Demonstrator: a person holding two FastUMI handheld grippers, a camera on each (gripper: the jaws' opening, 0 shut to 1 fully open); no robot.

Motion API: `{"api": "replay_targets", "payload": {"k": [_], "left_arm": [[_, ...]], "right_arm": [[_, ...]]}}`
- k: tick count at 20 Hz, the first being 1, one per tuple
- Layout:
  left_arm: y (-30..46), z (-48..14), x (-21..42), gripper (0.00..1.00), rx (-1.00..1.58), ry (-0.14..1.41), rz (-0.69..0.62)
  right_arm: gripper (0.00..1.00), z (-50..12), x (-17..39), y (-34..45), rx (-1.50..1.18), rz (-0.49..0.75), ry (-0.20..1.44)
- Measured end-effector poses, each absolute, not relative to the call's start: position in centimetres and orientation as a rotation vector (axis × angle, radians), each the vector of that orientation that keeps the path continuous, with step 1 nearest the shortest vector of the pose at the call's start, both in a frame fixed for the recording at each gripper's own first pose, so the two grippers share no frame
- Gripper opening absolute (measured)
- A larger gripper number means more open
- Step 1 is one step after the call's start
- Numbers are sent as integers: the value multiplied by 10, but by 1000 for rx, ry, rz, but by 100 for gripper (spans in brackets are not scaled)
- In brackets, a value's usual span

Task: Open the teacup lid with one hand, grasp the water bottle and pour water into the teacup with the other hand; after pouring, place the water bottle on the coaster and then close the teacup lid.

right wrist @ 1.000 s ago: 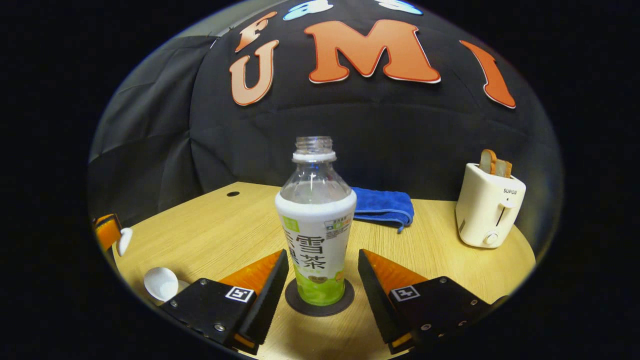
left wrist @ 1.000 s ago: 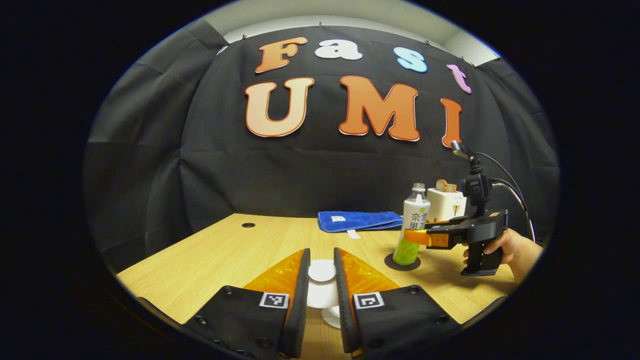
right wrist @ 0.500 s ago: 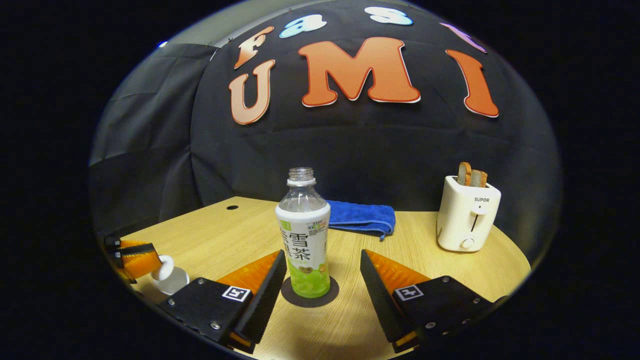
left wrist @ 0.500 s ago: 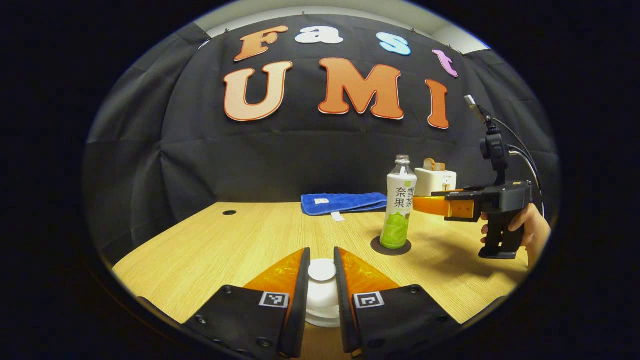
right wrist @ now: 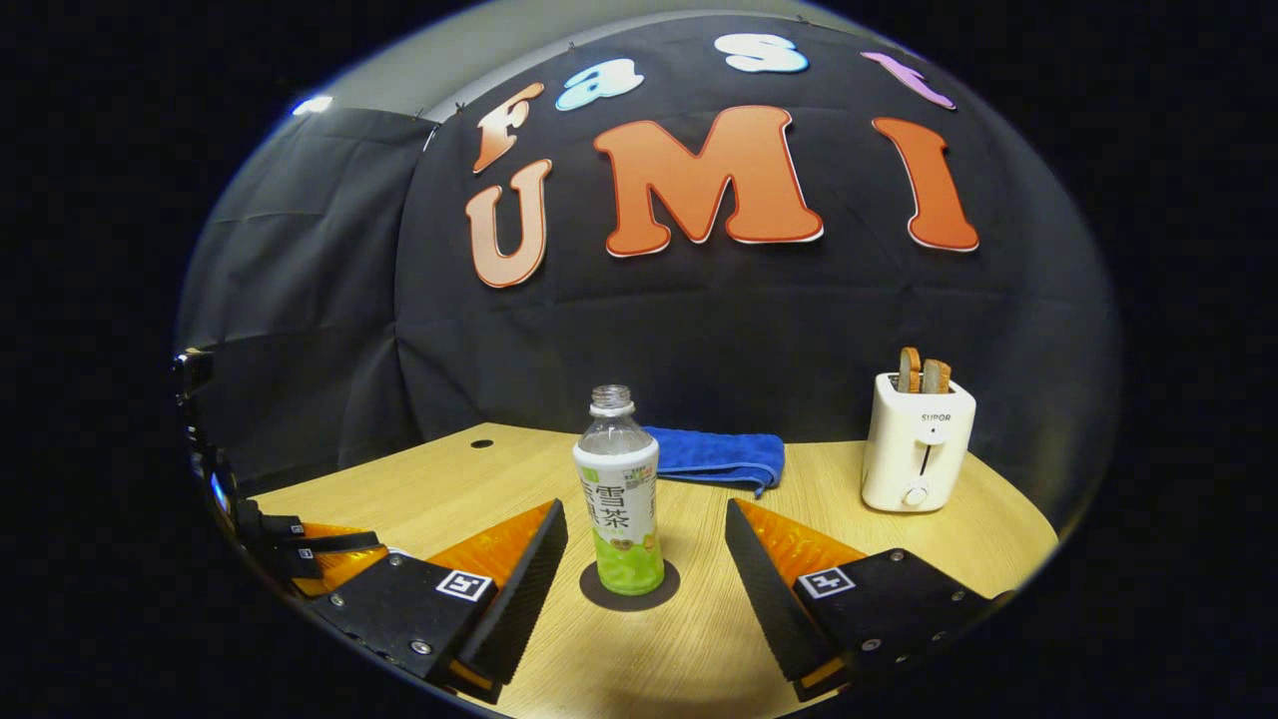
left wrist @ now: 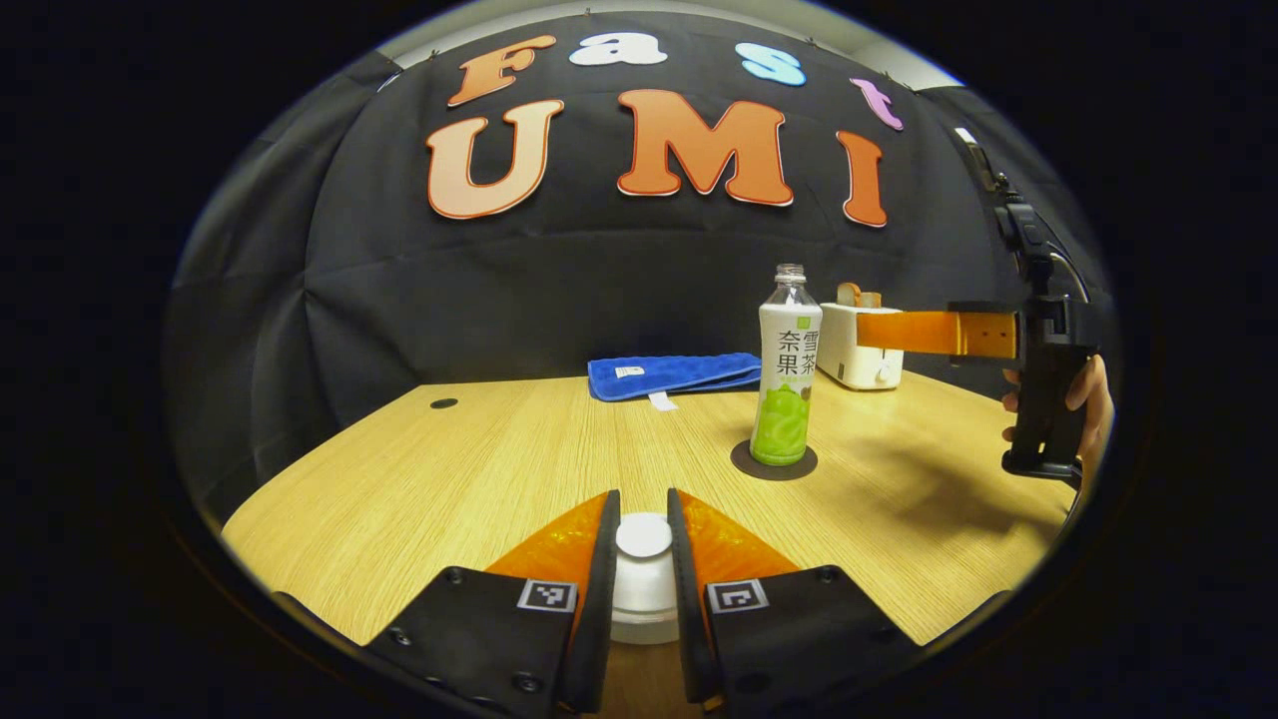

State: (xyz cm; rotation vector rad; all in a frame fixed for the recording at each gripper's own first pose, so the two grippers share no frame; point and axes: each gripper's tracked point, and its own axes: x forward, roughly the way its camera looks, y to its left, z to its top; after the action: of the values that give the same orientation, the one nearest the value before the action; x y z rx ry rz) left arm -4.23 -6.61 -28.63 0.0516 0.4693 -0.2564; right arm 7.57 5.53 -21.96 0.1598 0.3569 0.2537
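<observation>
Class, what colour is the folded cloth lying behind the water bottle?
The cloth is blue, clearest in the right gripper view, behind the water bottle.

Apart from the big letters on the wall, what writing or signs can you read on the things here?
"SUPOR": printed on the front of the toaster.
Water bottle: its wrap carries large printed characters and finer print; the fine print is too small to read.
Blue towel: a white tag, too small to read.
Left gripper and right gripper: square coded patterns, no words.
</observation>
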Motion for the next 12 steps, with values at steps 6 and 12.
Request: {"api": "replay_targets", "payload": {"k": [6,12], "left_arm": [[-66,-285,-44,38,62,483,-247],[-55,-258,-41,53,93,417,-221]], "right_arm": [[95,-202,61,44,154,238,320],[95,-185,47,31,148,199,285]]}}
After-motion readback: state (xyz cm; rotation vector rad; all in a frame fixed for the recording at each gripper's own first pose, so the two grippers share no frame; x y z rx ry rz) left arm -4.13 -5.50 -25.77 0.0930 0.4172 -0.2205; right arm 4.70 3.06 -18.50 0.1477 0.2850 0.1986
